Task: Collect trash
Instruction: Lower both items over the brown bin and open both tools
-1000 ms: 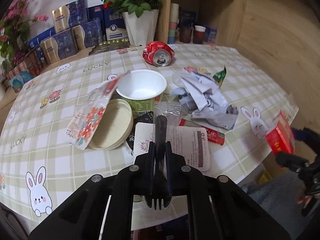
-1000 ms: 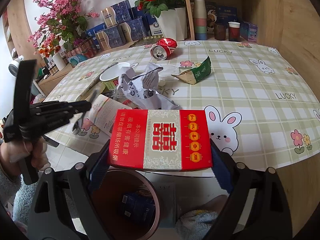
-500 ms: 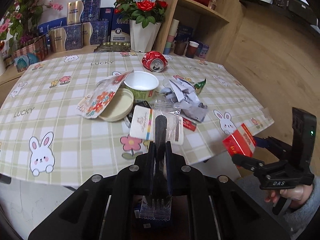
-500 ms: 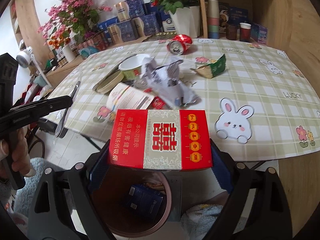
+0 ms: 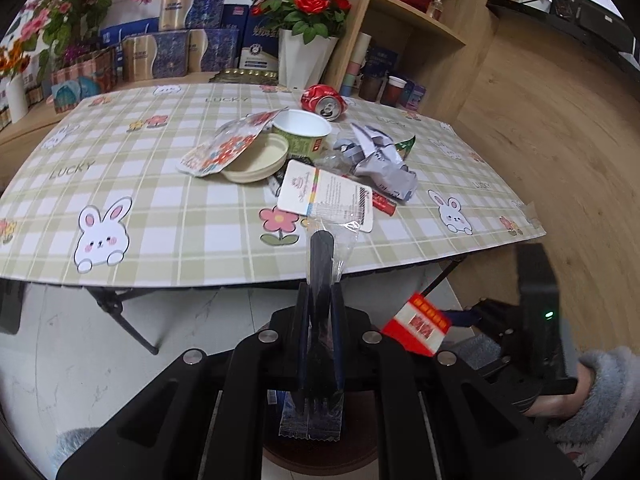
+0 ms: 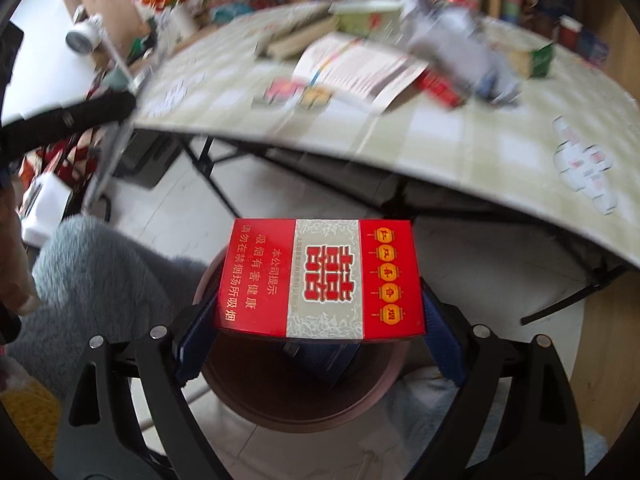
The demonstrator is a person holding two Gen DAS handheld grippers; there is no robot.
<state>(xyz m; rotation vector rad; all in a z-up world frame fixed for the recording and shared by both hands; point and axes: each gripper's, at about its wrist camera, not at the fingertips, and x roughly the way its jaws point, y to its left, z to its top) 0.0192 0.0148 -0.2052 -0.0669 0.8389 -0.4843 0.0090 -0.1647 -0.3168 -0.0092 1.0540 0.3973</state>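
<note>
Now, left wrist view first: my left gripper [image 5: 319, 340] is pressed together on a wrapped black fork [image 5: 320, 320], handle poking up toward the middle of the frame, tines and wrapper tail hanging low at bottom centre over the dark rim of the bin [image 5: 320, 456]. Table edge [image 5: 256, 280] runs across mid-frame, clear floor between it and me. Upper middle, the rest of the trash sits well back from the edge: crushed red can [image 5: 325, 100], green cup [image 5: 302, 134], crumpled grey paper [image 5: 380, 156], white card [image 5: 326, 194]. Right of centre, my right gripper [image 5: 440, 320] with the red box. Right wrist view, blurred up top: right gripper [image 6: 320, 320] spread wide yet clamping the red cigarette box [image 6: 320, 280] by its ends, dead centre, directly over the brown bin mouth [image 6: 384, 392], which already holds a dark blue packet. Risks, as I judge them: both grippers crowd one bin mouth, so a bump could knock the box onto the rim; the loose fork wrapper may cling to a pad on release. Room is tight left, where my grey-sleeved arm [image 6: 100, 280] sits; floor open right.
</note>
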